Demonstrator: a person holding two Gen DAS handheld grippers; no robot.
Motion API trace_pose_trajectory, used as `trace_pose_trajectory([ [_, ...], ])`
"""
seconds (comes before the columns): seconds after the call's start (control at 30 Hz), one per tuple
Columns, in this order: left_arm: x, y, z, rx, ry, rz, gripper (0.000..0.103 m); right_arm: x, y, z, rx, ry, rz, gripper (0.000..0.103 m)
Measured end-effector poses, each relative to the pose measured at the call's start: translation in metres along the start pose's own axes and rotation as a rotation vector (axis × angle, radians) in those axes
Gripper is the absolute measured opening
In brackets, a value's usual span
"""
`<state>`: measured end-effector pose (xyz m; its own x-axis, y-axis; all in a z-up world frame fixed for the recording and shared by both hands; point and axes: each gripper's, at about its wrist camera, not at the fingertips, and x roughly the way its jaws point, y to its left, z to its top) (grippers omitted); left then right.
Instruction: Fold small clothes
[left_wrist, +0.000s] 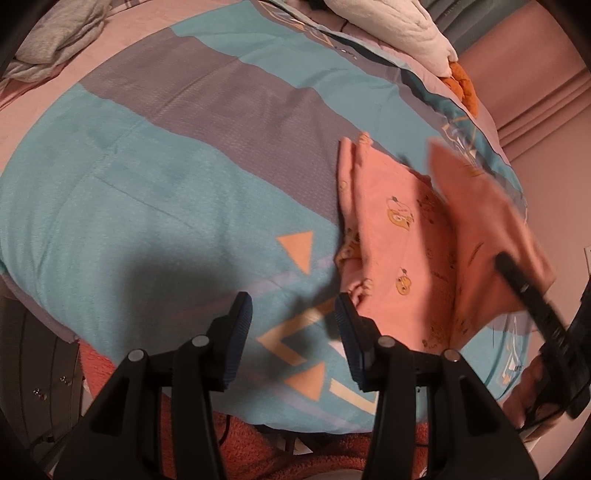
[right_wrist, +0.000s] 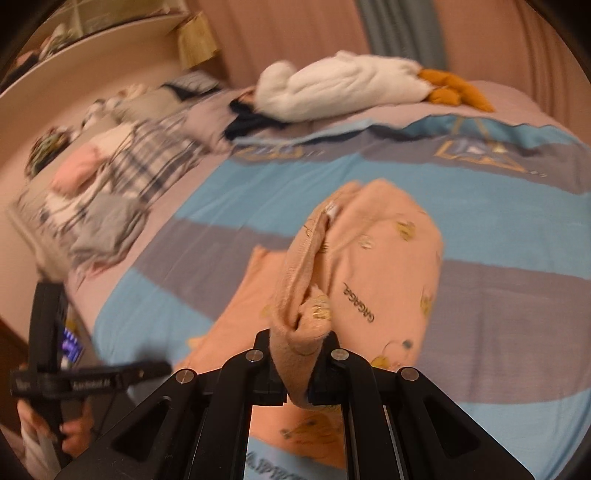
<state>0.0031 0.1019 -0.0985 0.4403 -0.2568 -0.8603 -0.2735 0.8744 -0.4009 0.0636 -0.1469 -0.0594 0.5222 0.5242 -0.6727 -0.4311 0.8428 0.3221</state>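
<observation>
A pink child's garment (left_wrist: 388, 229) with yellow cartoon prints lies on the right side of the blue and grey quilt (left_wrist: 166, 177). My left gripper (left_wrist: 293, 332) hangs open over the quilt's near edge, just left of the garment, with nothing between its fingers. My right gripper (right_wrist: 299, 347) is shut on a bunched edge of the pink garment (right_wrist: 369, 258) and holds that part lifted and folded over the rest. In the left wrist view the right gripper (left_wrist: 517, 280) shows as a blurred black finger under the raised pink flap. A hand holds the left gripper (right_wrist: 40, 369) at the lower left.
A white plush toy (right_wrist: 340, 85) with orange feet lies at the head of the bed. Loose grey and striped clothes (right_wrist: 107, 206) are piled along the far left side. A red blanket (left_wrist: 258, 443) hangs below the quilt's near edge. Pink curtains (left_wrist: 546, 92) stand to the right.
</observation>
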Motion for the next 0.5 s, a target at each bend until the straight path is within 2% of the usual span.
trace_pose_trajectory([
  [0.27, -0.003, 0.008, 0.002, -0.018, -0.011, 0.024, 0.047, 0.044, 0.004, -0.025, 0.003, 0.194, 0.017, 0.008],
  [0.5, -0.006, 0.010, 0.004, -0.021, -0.023, 0.035, 0.047, 0.051, -0.003, -0.029, 0.039, 0.242, 0.030, 0.008],
])
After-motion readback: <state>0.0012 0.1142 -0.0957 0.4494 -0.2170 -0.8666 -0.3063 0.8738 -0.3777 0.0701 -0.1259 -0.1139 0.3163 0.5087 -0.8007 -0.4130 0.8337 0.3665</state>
